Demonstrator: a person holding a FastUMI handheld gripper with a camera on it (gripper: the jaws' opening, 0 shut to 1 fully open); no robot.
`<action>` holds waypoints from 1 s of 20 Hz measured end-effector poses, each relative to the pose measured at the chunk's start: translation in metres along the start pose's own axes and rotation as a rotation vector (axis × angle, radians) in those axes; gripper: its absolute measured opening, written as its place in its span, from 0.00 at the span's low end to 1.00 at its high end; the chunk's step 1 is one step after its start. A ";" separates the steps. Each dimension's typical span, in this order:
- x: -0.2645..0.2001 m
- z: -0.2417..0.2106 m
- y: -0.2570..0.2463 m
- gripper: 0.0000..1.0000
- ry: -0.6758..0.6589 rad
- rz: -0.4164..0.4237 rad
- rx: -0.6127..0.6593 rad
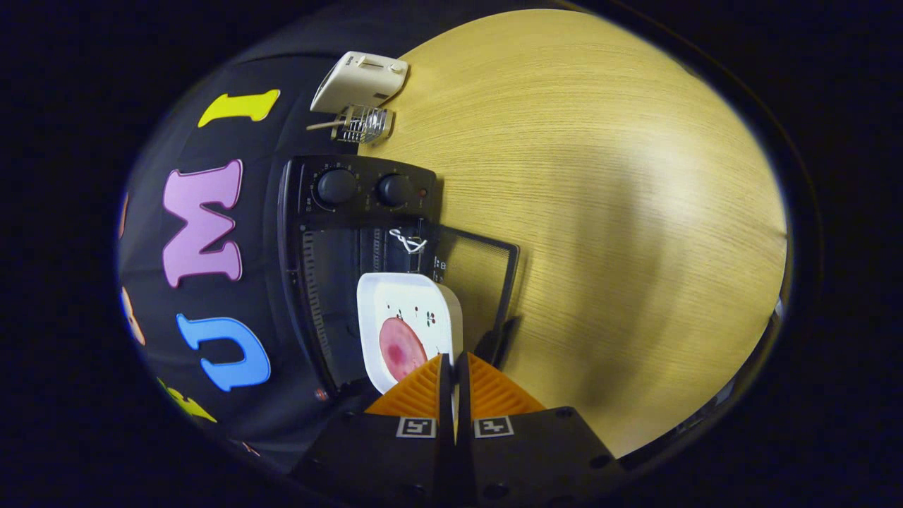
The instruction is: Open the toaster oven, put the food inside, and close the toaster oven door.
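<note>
While the gripper [453, 363] pinches the white plate's [395, 300] rim, pink ham slice [401, 349] aboard, toaster oven [353, 240] door [480, 279] open (labels illegible).

Black toaster oven [353, 212] stands on the desk, door [487, 282] open; white plate [405, 310] with a pink meat slice [401, 349] sits tilted at its mouth.

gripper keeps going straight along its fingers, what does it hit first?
Already in contact: the gripper is shut on the rim of the white plate holding the pink food. Pushed on, the plate likely enters the open toaster oven cavity; depth unclear.
</note>
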State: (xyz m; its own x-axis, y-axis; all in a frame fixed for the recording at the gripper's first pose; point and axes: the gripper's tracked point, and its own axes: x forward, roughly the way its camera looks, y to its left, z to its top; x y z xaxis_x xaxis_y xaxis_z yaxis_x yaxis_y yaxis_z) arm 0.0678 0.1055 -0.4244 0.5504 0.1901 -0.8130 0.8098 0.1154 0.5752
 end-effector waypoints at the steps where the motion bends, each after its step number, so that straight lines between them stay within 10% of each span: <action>1: 0.009 -0.001 0.009 0.05 -0.020 -0.001 0.029; 20: 0.082 -0.017 0.084 0.17 -0.129 0.023 0.102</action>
State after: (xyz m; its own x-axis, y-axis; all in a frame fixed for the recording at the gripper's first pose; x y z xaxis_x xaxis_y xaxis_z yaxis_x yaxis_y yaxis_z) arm 0.1776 0.1469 -0.4411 0.5856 0.0636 -0.8081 0.8093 0.0113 0.5873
